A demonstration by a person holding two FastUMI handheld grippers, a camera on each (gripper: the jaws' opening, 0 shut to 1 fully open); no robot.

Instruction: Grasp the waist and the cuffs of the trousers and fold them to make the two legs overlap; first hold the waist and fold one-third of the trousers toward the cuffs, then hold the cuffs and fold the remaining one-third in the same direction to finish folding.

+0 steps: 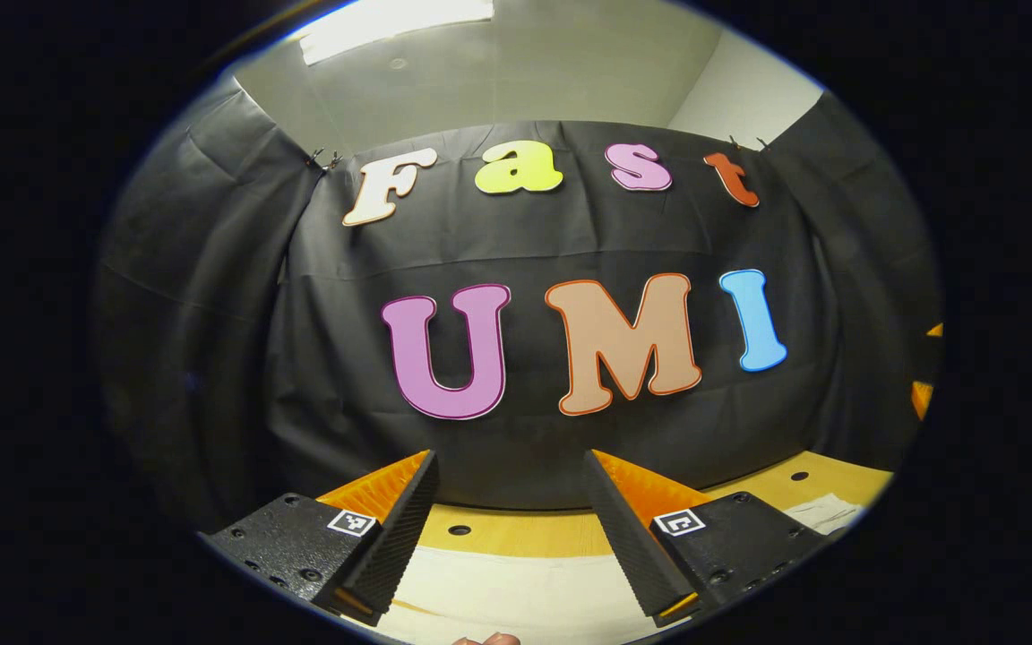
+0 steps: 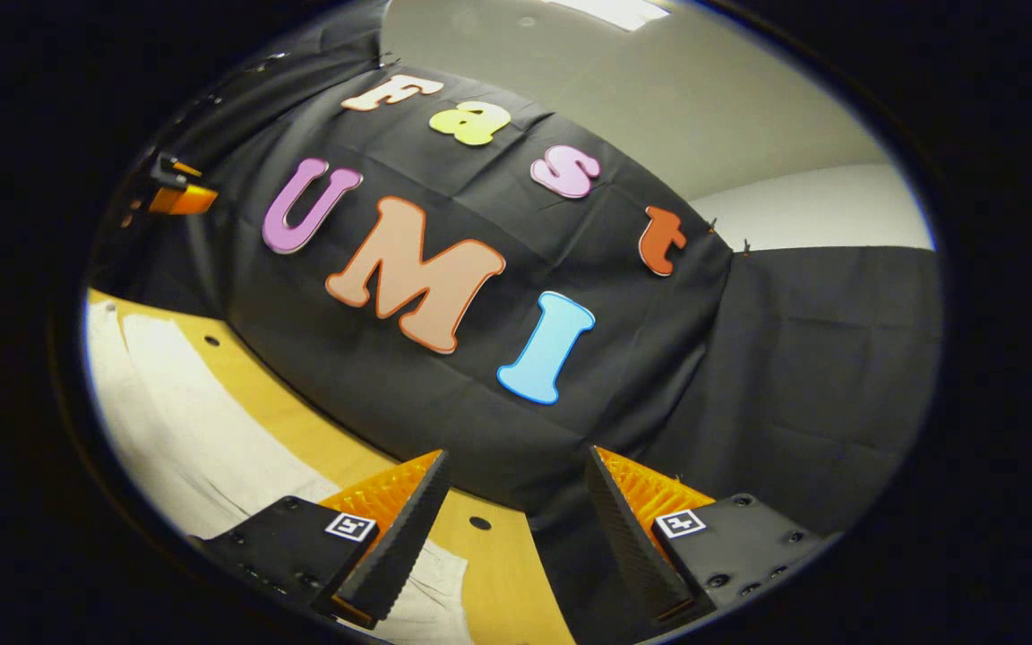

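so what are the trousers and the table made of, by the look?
Trousers: pale off-white woven cloth, matte, probably cotton or linen; soft folds and creases show. Table: looks like light wood or plywood, smooth satin face, with small dark round holes in it.

Item: my work surface, a wooden table with a yellow-tan top, running up to the black cloth wall.

- Holes: small dark round holes in the top; I see one near the wall in my left gripper view, and others in my right gripper view.
- Lying directly on it: pale cream trousers, spread flat, with long lengthwise creases. In my left gripper view the same pale fabric covers the near part of the wood, below my fingers.
- Wood shows bare between the fabric and the wall.
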